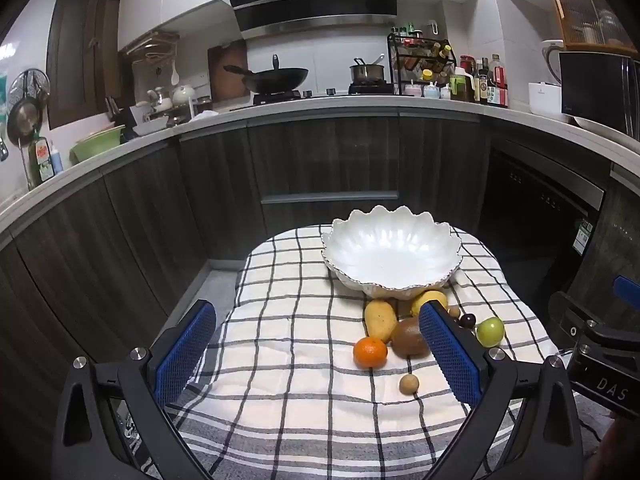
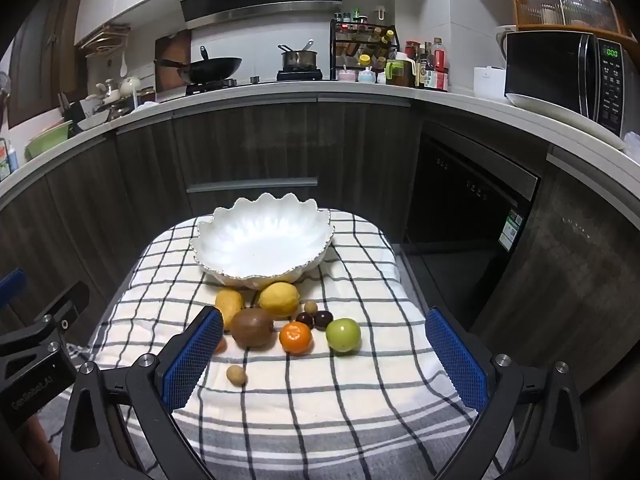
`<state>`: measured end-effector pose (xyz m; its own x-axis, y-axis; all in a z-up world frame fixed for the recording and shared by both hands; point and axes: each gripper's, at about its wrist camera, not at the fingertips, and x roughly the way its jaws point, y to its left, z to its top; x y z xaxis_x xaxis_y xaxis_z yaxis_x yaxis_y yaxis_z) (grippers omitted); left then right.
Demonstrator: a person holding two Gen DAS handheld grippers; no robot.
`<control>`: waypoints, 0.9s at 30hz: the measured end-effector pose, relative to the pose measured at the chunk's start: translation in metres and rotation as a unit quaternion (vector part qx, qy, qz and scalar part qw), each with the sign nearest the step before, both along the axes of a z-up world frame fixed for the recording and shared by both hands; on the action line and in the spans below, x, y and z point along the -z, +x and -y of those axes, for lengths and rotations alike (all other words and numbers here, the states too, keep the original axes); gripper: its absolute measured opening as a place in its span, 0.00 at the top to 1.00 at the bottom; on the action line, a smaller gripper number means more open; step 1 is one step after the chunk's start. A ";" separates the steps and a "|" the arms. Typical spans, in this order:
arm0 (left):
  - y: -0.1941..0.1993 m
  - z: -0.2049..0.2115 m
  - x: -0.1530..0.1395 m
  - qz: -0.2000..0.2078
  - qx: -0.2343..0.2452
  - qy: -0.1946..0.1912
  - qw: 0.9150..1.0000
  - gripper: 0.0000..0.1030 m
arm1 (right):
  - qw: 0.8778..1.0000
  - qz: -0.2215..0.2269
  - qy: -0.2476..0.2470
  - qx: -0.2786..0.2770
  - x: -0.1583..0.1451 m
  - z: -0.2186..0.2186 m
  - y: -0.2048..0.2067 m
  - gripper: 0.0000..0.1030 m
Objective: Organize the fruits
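Fruits: we count nine or ten pieces on the checked cloth (image 2: 320,392), clustered just in front of the white scalloped bowl (image 2: 260,240), which holds nothing.
Large pieces: we see one mango (image 2: 229,305), one lemon (image 2: 279,299), one kiwi (image 2: 252,328), one green apple (image 2: 343,334).
Orange ones: we see one mandarin (image 2: 295,337) in full; a second orange sliver shows past the right gripper's left finger, mostly hidden.
Small pieces: we count two dark round fruits (image 2: 316,319) touching, and two tan balls, one by the lemon (image 2: 310,306), one apart and nearer us (image 2: 236,375).
Left gripper (image 1: 320,344): we see its jaws wide apart, nothing between the pads; its right finger covers part of the lemon and kiwi.
Right gripper (image 2: 324,344): we see it spread wide too, gripping nothing.
Surroundings: we see dark cabinets (image 2: 248,148) and a cluttered counter behind.
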<state>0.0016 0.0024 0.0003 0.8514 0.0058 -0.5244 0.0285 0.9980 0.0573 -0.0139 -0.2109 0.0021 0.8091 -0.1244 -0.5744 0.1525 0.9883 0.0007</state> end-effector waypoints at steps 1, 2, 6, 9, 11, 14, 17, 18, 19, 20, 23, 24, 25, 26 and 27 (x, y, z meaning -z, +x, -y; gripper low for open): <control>-0.003 0.002 0.000 0.018 0.002 0.009 1.000 0.00 | 1.000 0.001 0.001 0.000 0.000 0.000 0.000 0.01; -0.003 0.001 0.000 0.016 0.002 0.008 1.000 0.00 | 1.000 0.003 0.003 0.000 0.000 0.000 0.000 0.01; -0.006 0.003 -0.007 0.014 0.004 0.008 1.000 0.00 | 1.000 0.005 0.004 0.001 0.000 0.001 -0.001 0.01; -0.007 0.003 -0.007 0.013 0.003 0.009 1.000 0.00 | 1.000 0.006 0.004 0.000 0.000 0.001 -0.001 0.01; -0.008 0.002 -0.008 0.014 0.002 0.010 1.000 0.00 | 1.000 0.007 0.005 0.000 0.000 0.000 -0.001 0.01; -0.009 0.003 -0.011 0.014 0.002 0.011 1.000 0.00 | 1.000 0.008 0.004 0.000 -0.001 0.001 -0.002 0.01; -0.010 0.002 -0.010 0.014 0.003 0.010 1.000 0.00 | 1.000 0.008 0.003 0.000 -0.002 0.002 -0.002 0.01; -0.009 0.003 -0.009 0.014 0.002 0.012 1.000 0.00 | 1.000 0.008 0.004 0.001 -0.002 0.002 -0.002 0.01; -0.009 0.003 -0.009 0.014 0.002 0.012 1.000 0.00 | 1.000 0.008 0.004 0.001 -0.002 0.004 -0.002 0.01; -0.007 0.004 -0.008 0.013 0.003 0.013 1.000 0.00 | 1.000 0.007 0.004 0.001 -0.003 0.005 -0.002 0.01; -0.006 0.004 -0.008 0.013 0.004 0.014 1.000 0.00 | 1.000 0.008 0.003 0.001 -0.002 0.003 -0.002 0.01; -0.006 0.004 -0.008 0.013 0.004 0.013 1.000 0.00 | 1.000 0.009 0.003 0.001 -0.002 0.003 -0.003 0.01; -0.006 0.004 -0.008 0.013 0.004 0.014 1.000 0.00 | 1.000 0.008 0.003 0.001 -0.002 0.003 -0.002 0.01; -0.006 0.004 -0.008 0.013 0.004 0.014 1.000 0.00 | 1.000 0.009 0.003 0.001 -0.002 0.003 -0.003 0.01; -0.006 0.004 -0.008 0.014 0.005 0.013 1.000 0.00 | 1.000 0.009 0.003 0.001 -0.002 0.002 -0.003 0.01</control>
